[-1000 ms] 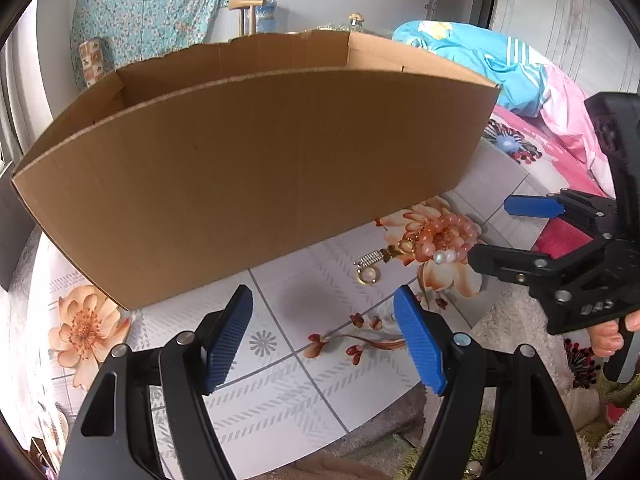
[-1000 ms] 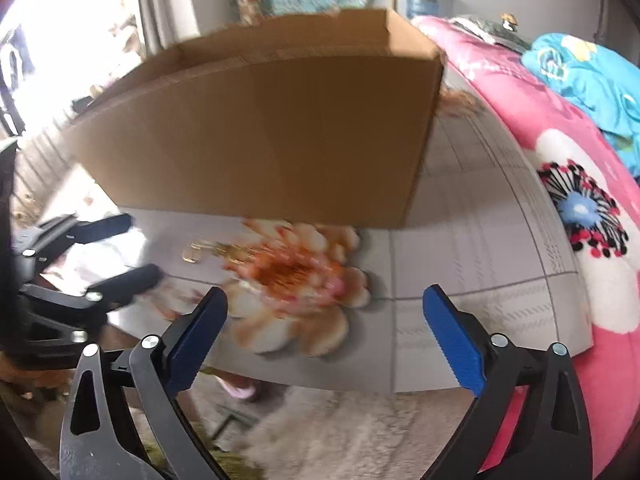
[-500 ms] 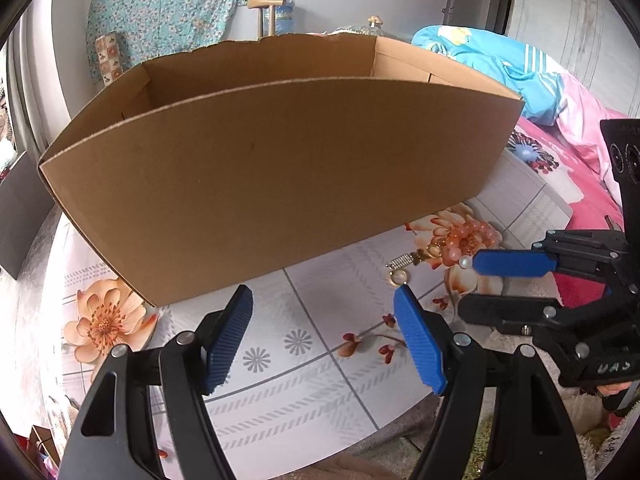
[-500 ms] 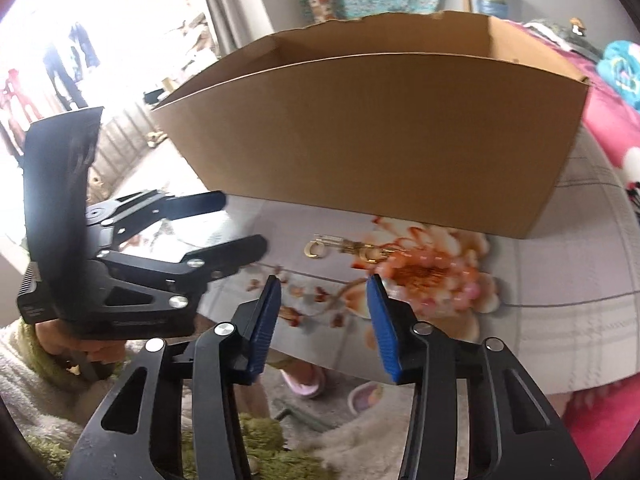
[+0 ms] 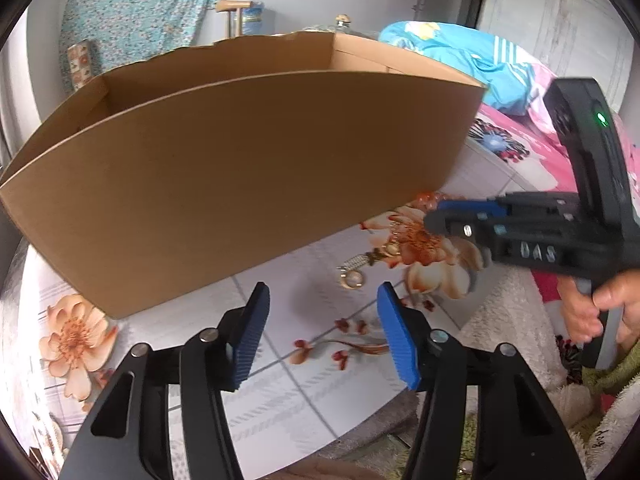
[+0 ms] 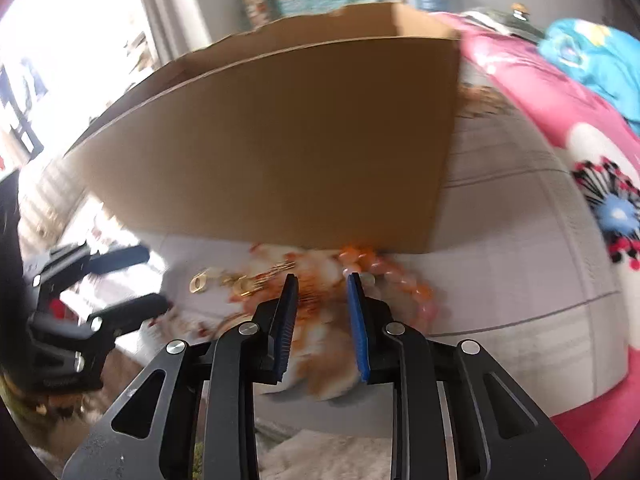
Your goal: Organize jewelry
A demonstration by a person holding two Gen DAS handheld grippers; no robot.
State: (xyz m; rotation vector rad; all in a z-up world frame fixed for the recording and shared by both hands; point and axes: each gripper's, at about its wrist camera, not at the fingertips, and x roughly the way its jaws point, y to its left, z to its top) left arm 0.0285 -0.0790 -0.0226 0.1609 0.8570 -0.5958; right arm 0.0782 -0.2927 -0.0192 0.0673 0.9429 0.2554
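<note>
Jewelry lies on the flowered tabletop (image 5: 280, 392) just in front of the cardboard box (image 5: 248, 168): a gold ring (image 5: 353, 279) with a small silvery spring-like piece (image 5: 356, 261) and gold chain bits (image 5: 386, 249) beside it, and a string of orange and pink beads (image 6: 384, 270) close against the box's front bottom edge. My left camera gives the sharp look at the ring and chain, but there the beads are almost wholly hidden behind my right gripper (image 5: 434, 220), with only a few orange ones peeking out at the box's foot. My right camera (blurred throughout) shows those beads plainly, curving from the box edge down past the right blue pad (image 6: 357, 328), and the ring (image 6: 199, 282) off to the left as a gold smear. My right gripper (image 6: 320, 280) has its pads drawn close with a narrow gap between them, nothing clamped that I can make out; whether they touch the beads I cannot tell. My left gripper (image 5: 322, 294) stands wide apart over bare tabletop, near the ring but not touching it, and shows in the right view at the left edge (image 6: 154, 278). Only the left camera catches my right hand (image 5: 600, 306) on the handle; a pink flowered blanket (image 6: 580, 152) lies to the right.
</note>
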